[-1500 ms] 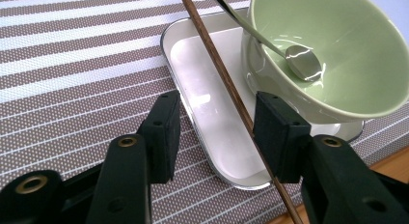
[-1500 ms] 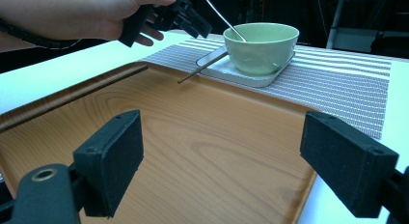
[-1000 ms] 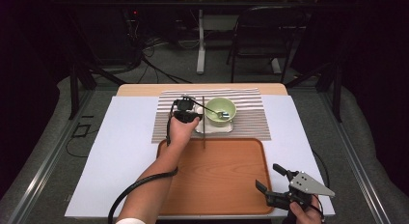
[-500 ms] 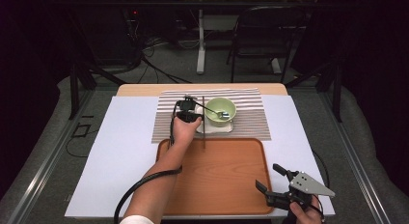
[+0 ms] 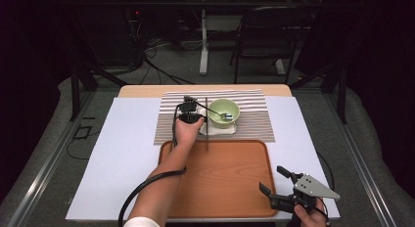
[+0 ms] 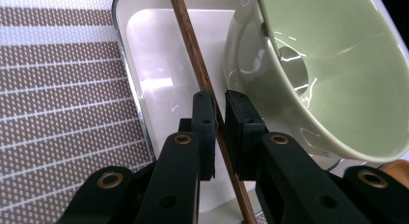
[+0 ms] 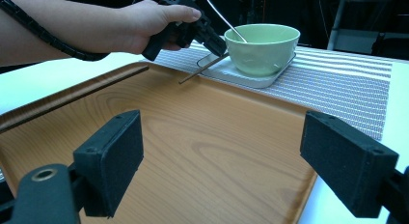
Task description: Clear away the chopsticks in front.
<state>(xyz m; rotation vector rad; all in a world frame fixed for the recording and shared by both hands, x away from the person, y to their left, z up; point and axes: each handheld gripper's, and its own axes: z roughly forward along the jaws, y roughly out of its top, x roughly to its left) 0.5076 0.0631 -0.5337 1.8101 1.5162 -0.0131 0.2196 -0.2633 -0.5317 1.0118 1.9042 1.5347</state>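
Wooden chopstick [image 6: 193, 45] | lengthwise tray-to-far | nipped by left gripper [image 6: 218, 119], just closing

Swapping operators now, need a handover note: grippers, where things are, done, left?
Left gripper: jaws have just been closing around the brown chopstick, which lies across the white plate beside the green bowl; firm grip not confirmed.
Right gripper: open, holding nothing, over the near right corner of the wooden tray.
Spoon sits in the bowl; bowl and plate on the striped mat.
Done: chopstick reached.
Left: probably lift it; nothing is on the tray yet.
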